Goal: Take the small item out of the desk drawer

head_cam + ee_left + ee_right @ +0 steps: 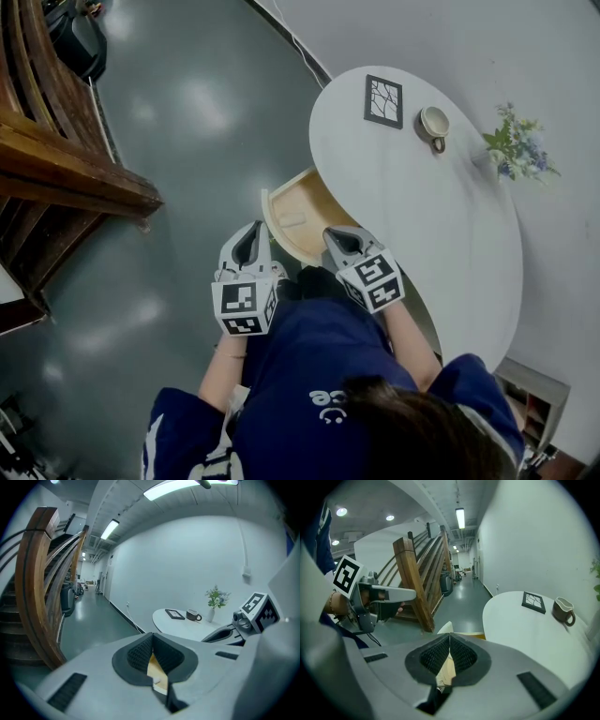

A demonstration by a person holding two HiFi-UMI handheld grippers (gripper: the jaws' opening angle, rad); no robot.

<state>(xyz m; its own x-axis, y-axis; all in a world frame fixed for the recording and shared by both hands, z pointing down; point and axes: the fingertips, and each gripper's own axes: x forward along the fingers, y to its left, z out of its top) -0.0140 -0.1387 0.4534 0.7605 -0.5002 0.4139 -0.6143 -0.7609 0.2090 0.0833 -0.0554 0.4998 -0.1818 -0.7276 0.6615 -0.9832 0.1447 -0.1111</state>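
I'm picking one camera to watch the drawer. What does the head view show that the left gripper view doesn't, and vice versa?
Head view only: the open drawer whole from above, a small pale item inside. Left gripper view only: ceiling lights and a corridor; of the drawer, just a sliver. Both: table, frame, mug, flowers, staircase.

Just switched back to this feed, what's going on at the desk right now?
A person stands at the white oval desk with a gripper in each hand. Its drawer is already pulled open, and a small white item lies inside. The left gripper and right gripper hover side by side at the drawer's near side, pointing toward it, fingers closed with nothing between them. The item has not been picked up yet.
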